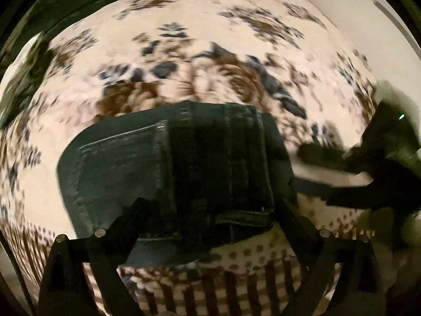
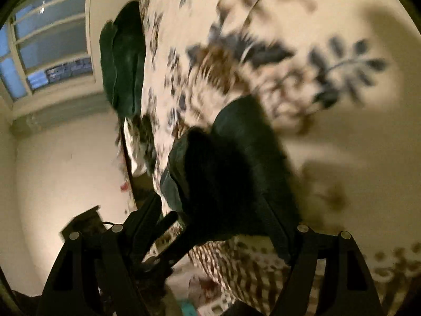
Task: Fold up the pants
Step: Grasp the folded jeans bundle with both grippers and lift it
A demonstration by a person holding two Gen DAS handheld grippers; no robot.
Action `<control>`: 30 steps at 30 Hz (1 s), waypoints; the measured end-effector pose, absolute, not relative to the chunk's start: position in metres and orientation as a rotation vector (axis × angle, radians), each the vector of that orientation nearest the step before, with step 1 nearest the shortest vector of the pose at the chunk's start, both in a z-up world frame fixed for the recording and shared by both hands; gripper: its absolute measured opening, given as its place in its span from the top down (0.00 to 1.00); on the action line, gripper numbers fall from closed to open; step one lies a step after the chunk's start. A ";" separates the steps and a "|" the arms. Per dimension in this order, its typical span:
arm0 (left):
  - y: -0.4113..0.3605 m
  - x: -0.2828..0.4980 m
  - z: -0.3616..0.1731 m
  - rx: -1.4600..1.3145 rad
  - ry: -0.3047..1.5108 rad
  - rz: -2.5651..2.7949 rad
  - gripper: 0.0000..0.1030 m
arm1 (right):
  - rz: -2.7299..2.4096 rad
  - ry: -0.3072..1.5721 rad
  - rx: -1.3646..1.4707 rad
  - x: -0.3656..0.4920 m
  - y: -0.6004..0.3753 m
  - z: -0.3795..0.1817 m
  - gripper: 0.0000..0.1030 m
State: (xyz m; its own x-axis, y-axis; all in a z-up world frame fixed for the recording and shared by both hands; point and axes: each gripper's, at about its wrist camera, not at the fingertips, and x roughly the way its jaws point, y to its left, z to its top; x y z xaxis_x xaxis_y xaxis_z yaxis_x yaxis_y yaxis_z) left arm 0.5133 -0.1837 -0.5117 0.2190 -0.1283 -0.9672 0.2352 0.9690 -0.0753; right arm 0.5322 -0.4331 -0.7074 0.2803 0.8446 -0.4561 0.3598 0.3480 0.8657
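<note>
The pants (image 1: 168,173), dark jeans already folded into a compact bundle, lie near the patterned front edge of the bed (image 1: 236,60), long axis running along that edge. The left gripper (image 1: 210,210) hangs over them, jaws spread and empty; the right gripper (image 2: 210,221) has jaws parted, nothing visibly pinched. Judged best now: press the bundle flat, squaring its edges.

Floral bedspread (image 1: 210,26) spreads ahead of the left claw. Window (image 2: 50,42) and dark green cushions (image 2: 123,60) lie far left of the right claw.
</note>
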 end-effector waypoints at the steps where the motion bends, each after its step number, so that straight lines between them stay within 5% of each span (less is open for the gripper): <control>1: -0.179 0.516 -0.511 0.082 1.325 -0.230 0.04 | 0.475 1.333 1.229 0.536 -0.427 -0.712 0.24; 21: -0.069 0.536 -0.539 0.001 1.386 0.096 0.04 | 0.569 1.482 1.103 0.585 -0.354 -0.744 0.18; 23: -0.067 0.536 -0.540 0.001 1.389 0.103 0.04 | 0.560 1.484 0.991 0.590 -0.342 -0.735 0.28; 24: -0.066 0.535 -0.541 0.003 1.391 0.106 0.04 | 0.552 1.482 0.936 0.590 -0.336 -0.729 0.63; 27: -0.064 0.534 -0.540 -0.005 1.391 0.104 0.04 | 0.490 1.451 0.861 0.589 -0.328 -0.714 0.78; 30: -0.062 0.534 -0.537 -0.019 1.387 0.098 0.04 | 0.446 1.381 0.900 0.582 -0.342 -0.693 0.83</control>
State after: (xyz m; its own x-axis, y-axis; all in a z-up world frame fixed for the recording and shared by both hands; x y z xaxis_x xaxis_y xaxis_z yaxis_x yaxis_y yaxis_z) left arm 0.5339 -0.0620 -0.5373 0.1797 0.0587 -0.9820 -0.0806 0.9957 0.0448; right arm 0.5820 -0.3416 -0.6926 0.1791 0.7430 -0.6448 0.2261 0.6068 0.7620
